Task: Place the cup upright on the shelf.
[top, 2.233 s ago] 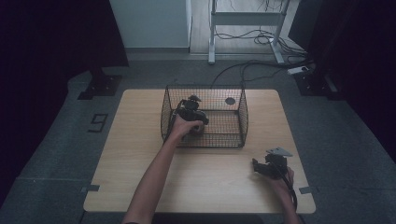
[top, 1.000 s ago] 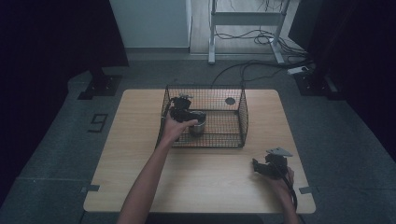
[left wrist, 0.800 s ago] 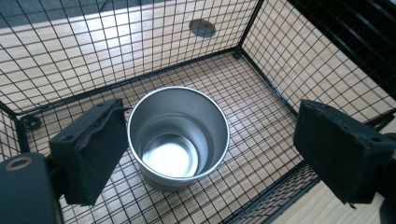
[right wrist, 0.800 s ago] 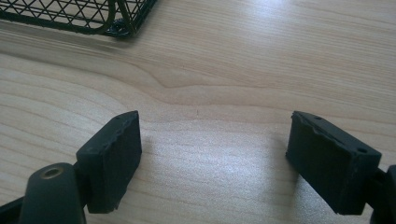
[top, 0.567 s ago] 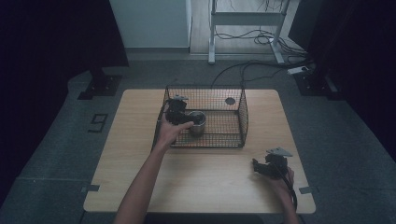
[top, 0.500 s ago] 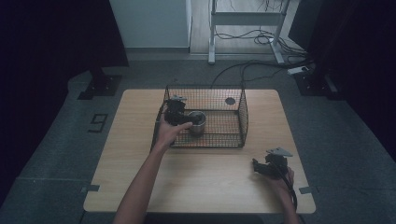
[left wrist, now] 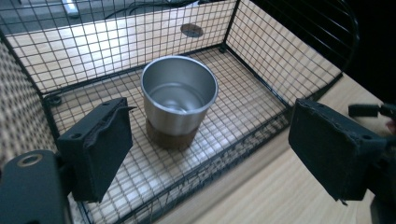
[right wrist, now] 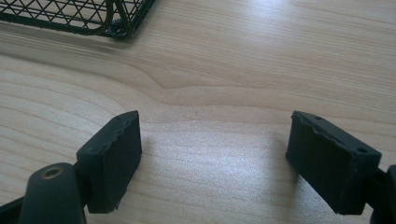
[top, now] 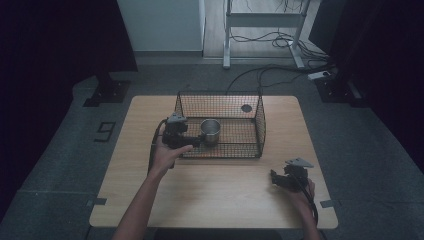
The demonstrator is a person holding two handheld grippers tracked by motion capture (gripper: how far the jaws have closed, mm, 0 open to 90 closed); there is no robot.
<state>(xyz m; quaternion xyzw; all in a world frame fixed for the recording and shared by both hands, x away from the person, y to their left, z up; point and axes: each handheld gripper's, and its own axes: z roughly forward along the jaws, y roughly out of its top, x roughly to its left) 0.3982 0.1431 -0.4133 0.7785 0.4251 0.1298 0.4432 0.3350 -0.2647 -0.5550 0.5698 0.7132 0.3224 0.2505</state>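
Grey carpet floor (top: 60, 165), dark curtains (top: 55, 40), white wall (top: 160, 25) behind.

My left gripper (top: 192, 141) sits at the wire basket's (top: 260, 120) near left corner, jaws spread wide. The steel cup (left wrist: 179, 100) stands upright just beyond them, ringed by mesh walls. My right gripper (right wrist: 212, 161) faces bare table (top: 220, 195).

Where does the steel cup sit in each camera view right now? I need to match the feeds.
High view: the steel cup stands upright in the wire basket, left of its middle, just right of the left gripper.
Left gripper view: cup is upper centre, beyond the open jaws, untouched.
Right gripper view: cup not in frame.
Shared landmark: the wire basket, whose corner is at top left of the right gripper view.
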